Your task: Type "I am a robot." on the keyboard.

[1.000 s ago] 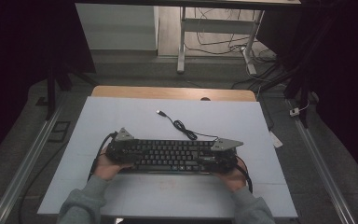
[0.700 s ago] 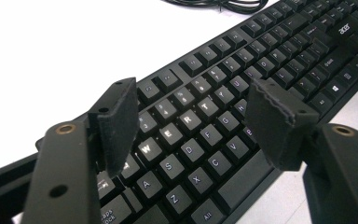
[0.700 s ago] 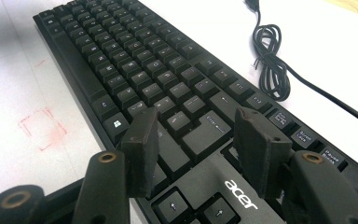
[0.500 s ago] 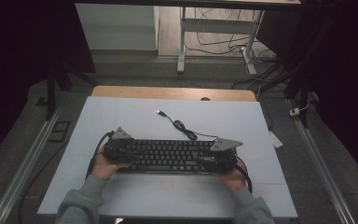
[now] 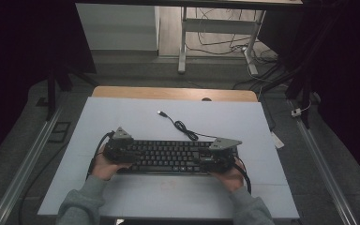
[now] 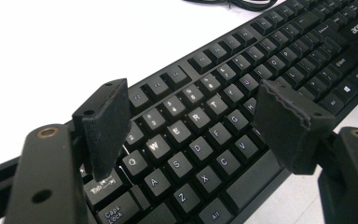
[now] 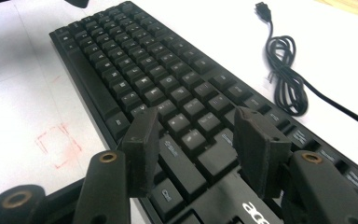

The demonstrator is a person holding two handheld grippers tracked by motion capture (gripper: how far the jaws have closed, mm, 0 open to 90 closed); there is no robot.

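Black full-size plastic keyboard [image 5: 171, 157] lies flat, lower centre of frame, on pale blue tabletop [image 5: 136, 119]; left gripper [image 6: 191, 126] has just been opening, now spread over left keys, pads clear of them; right gripper [image 7: 193, 149] half-spread above right end (no contact visible); lift both straight up, avoid snagging coiled black cable [image 5: 183, 127].

A pale blue-white surface [image 5: 136, 117] with a wooden strip along its far edge carries a black Acer keyboard [image 5: 168, 157], lying flat near the front. The keyboard's black USB cable [image 5: 183, 127] lies loosely coiled just behind it. A faint red square outline [image 7: 58, 144] marks the surface beside the keyboard.
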